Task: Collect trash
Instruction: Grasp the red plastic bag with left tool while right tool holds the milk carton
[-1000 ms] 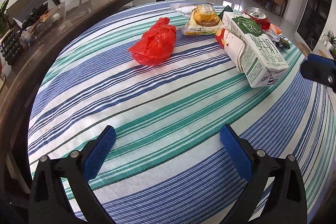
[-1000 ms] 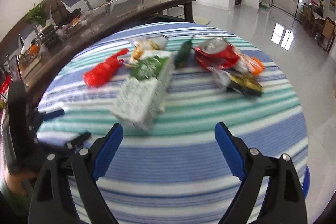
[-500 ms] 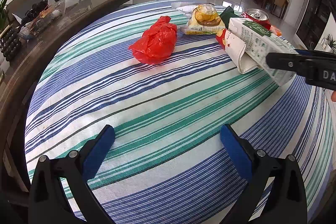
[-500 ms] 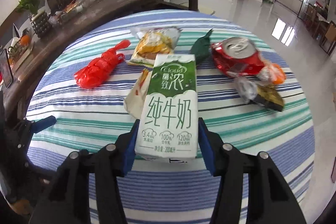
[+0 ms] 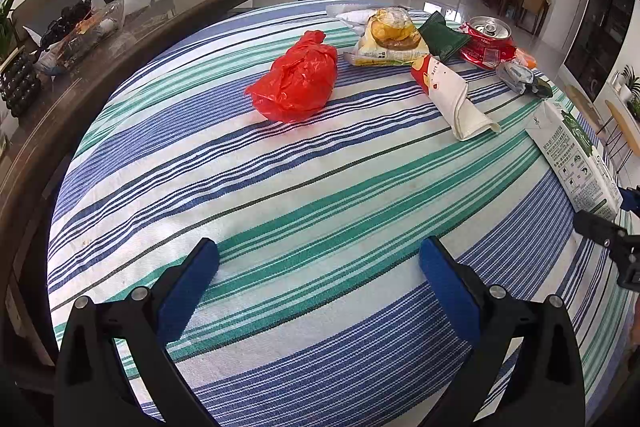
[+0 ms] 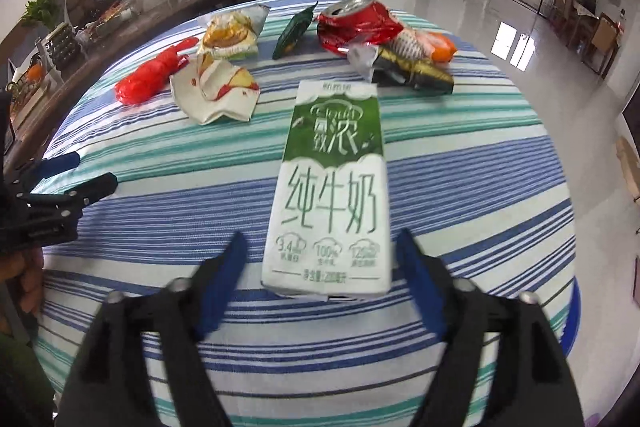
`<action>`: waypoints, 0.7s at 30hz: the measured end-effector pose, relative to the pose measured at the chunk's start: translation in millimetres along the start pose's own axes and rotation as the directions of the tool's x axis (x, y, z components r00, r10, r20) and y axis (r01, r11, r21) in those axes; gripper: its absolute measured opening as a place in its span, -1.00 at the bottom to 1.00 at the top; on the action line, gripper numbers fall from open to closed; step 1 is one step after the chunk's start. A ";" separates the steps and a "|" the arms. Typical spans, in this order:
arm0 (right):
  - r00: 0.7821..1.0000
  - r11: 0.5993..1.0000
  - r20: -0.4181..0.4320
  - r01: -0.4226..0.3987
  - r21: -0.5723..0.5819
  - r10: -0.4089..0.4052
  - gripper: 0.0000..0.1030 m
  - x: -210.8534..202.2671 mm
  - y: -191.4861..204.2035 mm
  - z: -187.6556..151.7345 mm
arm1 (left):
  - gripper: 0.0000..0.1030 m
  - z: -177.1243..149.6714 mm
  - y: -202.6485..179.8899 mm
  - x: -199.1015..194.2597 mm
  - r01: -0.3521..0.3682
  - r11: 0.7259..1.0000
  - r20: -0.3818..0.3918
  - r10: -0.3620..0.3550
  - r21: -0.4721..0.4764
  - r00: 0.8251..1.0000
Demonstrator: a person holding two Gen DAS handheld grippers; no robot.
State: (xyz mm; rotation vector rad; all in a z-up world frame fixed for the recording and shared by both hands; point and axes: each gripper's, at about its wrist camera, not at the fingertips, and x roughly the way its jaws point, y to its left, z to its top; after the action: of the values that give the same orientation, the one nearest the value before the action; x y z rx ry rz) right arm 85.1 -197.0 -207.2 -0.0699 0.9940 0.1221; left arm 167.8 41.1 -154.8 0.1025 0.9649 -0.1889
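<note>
Both right gripper jaws just opened, flanking milk carton.

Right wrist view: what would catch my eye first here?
The milk carton fills the middle, lying on the striped tablecloth between the right gripper's blue pads, which have just been opening and stand clear of it. Behind it a crushed red can sits at the far edge, and a red bag lies far left.
</note>
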 end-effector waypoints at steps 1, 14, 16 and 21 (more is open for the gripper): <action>1.000 1.000 0.020 0.010 -0.012 -0.010 0.64 1.0 3.0 -1.1 | 0.92 0.0 0.1 -0.1 0.001 1.000 0.000 -0.001 -0.001 1.000; 1.000 1.000 0.024 0.012 0.007 -0.012 0.80 7.1 1.0 2.3 | 0.92 50.2 24.0 1.2 0.141 0.989 -0.027 -0.140 0.046 0.990; 1.000 1.000 0.023 0.013 0.006 -0.013 0.81 7.1 1.5 1.9 | 0.92 69.4 21.5 15.8 0.141 0.987 -0.049 -0.138 0.074 0.989; 1.000 1.000 0.023 0.013 0.007 -0.013 0.82 7.2 1.3 1.9 | 0.90 102.0 19.8 53.6 0.113 0.990 -0.060 -0.108 0.087 0.992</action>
State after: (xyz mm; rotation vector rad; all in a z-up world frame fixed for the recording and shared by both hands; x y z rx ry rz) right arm 90.4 -195.0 -212.2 -0.0687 0.9710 0.1078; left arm 283.8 37.0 -141.2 0.1378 1.0183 -0.3338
